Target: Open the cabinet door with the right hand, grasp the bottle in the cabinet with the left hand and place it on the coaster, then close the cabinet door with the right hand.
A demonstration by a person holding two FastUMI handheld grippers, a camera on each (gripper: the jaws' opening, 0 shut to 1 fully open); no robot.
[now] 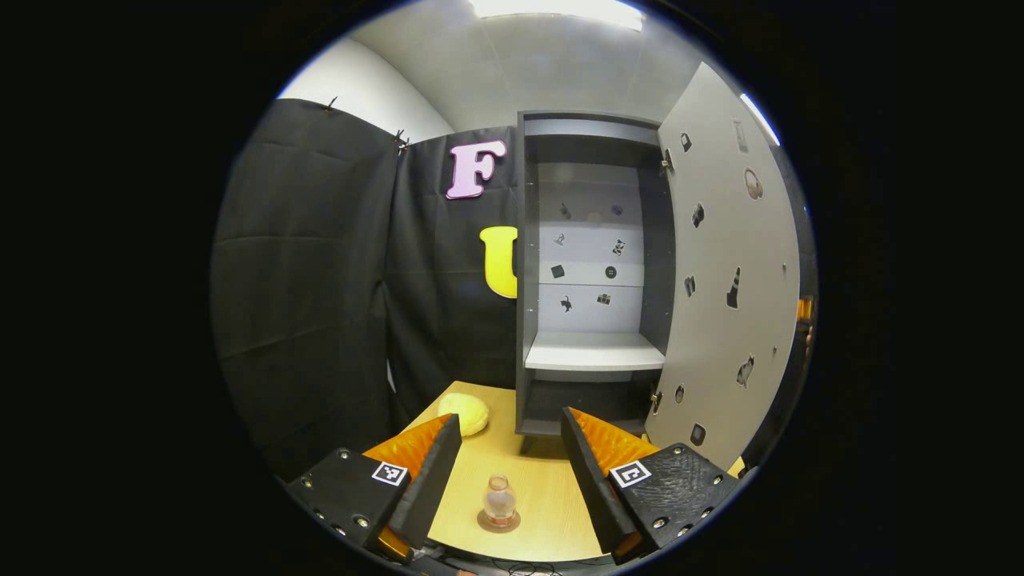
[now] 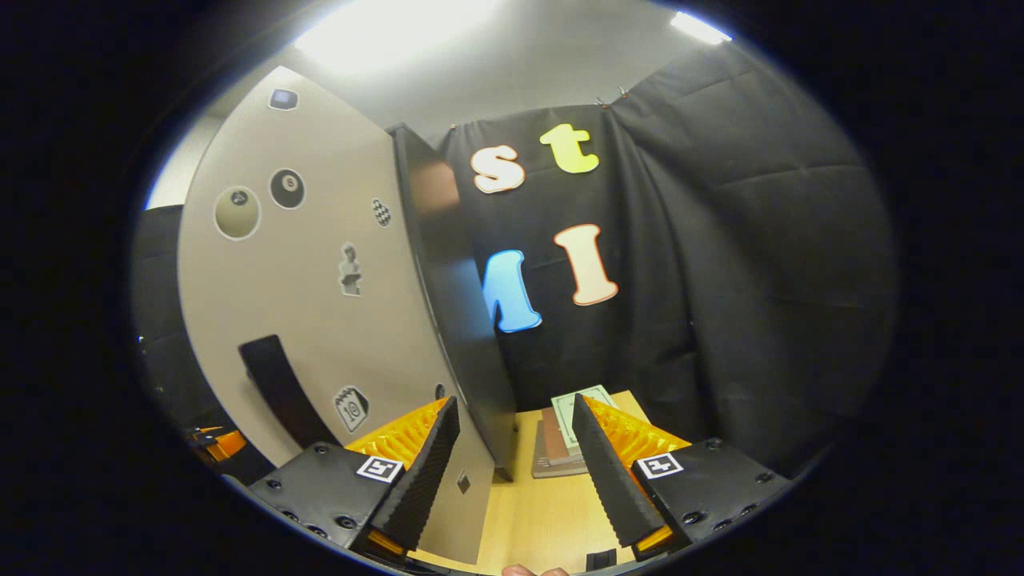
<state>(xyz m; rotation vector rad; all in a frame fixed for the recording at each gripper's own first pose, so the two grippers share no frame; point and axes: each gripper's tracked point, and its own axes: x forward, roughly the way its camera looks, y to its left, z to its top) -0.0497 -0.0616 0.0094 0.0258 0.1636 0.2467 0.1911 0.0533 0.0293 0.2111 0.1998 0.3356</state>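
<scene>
While standing upright on the coaster [image 1: 498, 522], bottle [image 1: 499, 500] sits near the table [image 1: 536, 480] front edge, betw the left tool [image 1: 510, 456] fingers but apart from both, no contact. Clear body w/ a cap, pale liquid inside. Left tool spread wide, holding nothing.

Behind bottle, toward the table back edge: cabinet [image 1: 592, 272], dark frame, light back panel w/ small stickers, pale shelf [image 1: 594, 350] mid-height, nothing on it. Cabinet door [image 1: 728, 272] swung wide open to the right, inner face light w/ more small stickers, hinges at top and bottom of the frame side. Yellow round pad [image 1: 464, 412] at table back-left corner, just left of the cabinet base, well apart from the bottle.

Right gripper view: right tool [image 2: 516, 448] also spread apart, empty, w/ the door's dark edge [image 2: 456, 296] running up betw the fingers; left finger [image 2: 416, 472] in front of the door's outer face, touching or not cannot tell. Outer face light w/ stickers and a dark bar handle [image 2: 280, 388] low down. Past the door edge: stack of books [image 2: 570, 436] on the table near the black cloth wall. Fingertips of a hand [image 2: 534, 570] at bottom edge of same view.
</scene>
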